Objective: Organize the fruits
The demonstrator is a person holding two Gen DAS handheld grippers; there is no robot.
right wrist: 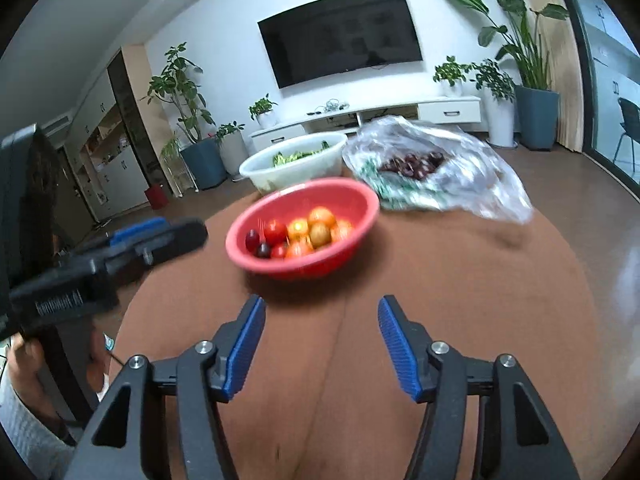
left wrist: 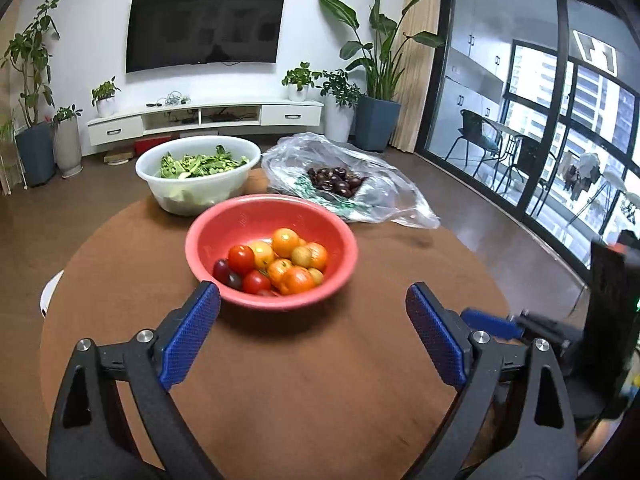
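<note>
A red bowl (left wrist: 224, 236) (right wrist: 352, 200) sits mid-table, holding oranges (left wrist: 285, 242), red tomatoes (left wrist: 241, 259) and dark plums (left wrist: 221, 270). My left gripper (left wrist: 313, 300) is open and empty, just short of the bowl's near rim. My right gripper (right wrist: 321, 314) is open and empty, a little short of the bowl. A clear plastic bag (left wrist: 380, 196) (right wrist: 472, 184) with dark fruits (left wrist: 338, 181) (right wrist: 416, 164) lies behind the bowl to the right. The left gripper also shows at the left of the right wrist view (right wrist: 132, 240).
A white bowl of leafy greens (left wrist: 224, 186) (right wrist: 296, 172) stands behind the red bowl to the left. The round brown table (left wrist: 312, 380) (right wrist: 460, 320) carries all of them. A TV, a low cabinet and potted plants line the far wall.
</note>
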